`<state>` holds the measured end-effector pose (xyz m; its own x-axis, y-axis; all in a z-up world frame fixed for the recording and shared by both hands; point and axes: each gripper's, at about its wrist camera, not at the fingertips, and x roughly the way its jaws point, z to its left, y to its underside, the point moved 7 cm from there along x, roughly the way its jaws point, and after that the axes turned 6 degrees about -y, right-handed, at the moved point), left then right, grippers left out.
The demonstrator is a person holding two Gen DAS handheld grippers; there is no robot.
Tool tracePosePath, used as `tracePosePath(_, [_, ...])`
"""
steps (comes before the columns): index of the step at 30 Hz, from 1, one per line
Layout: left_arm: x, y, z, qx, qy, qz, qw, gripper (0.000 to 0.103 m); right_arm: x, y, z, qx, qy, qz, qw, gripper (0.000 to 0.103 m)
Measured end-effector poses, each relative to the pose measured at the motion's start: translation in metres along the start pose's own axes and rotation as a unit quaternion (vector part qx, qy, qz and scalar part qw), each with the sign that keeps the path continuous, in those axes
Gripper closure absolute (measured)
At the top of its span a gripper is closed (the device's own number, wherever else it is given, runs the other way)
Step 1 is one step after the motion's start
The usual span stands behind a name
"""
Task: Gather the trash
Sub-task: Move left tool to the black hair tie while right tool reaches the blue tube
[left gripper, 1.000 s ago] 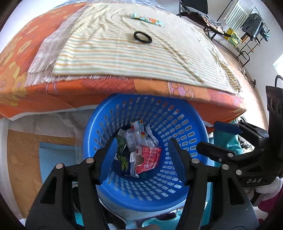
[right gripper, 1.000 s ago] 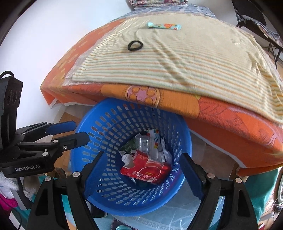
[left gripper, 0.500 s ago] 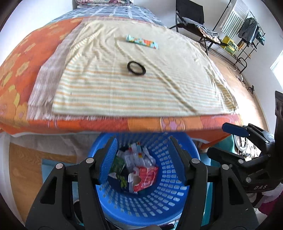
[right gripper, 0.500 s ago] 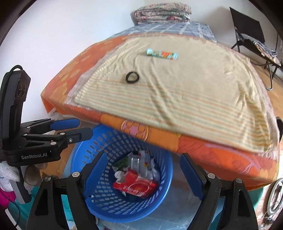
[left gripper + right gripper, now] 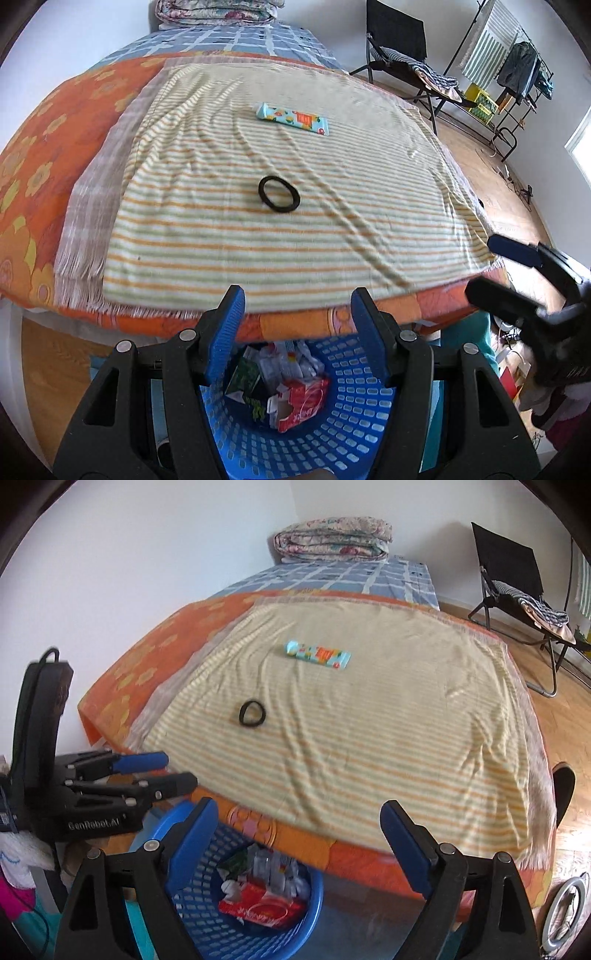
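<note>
Both tools empty: left tool (image 5: 297,314) half open, right tool (image 5: 299,827) wide, jaws just opened further. Wrapper (image 5: 292,118) and ring (image 5: 279,194) lie on the bed (image 5: 33,173), well ahead of both. Basket (image 5: 347,424) with trash sits below them.

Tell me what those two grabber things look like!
Both are black plastic clamps with silver rivets. The left gripper and the right gripper each have two fingers tipped with blue ribbed pads. Seen from the side, the left one carries white lettering, "GenRobot.AI", and a tall black block with a thin cable looped on top.
</note>
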<state>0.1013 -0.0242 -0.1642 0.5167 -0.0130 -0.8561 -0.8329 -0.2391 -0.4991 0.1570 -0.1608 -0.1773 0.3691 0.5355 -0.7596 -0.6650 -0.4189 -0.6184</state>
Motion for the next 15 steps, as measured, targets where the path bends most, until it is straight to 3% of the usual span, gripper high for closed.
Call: tracePosePath(15, [0.022, -0.032, 0.005, 0.014, -0.018, -0.004, 0.9997, 0.042, 0.015, -0.069, -0.033, 0.001, -0.022, -0.039, 0.999, 0.012])
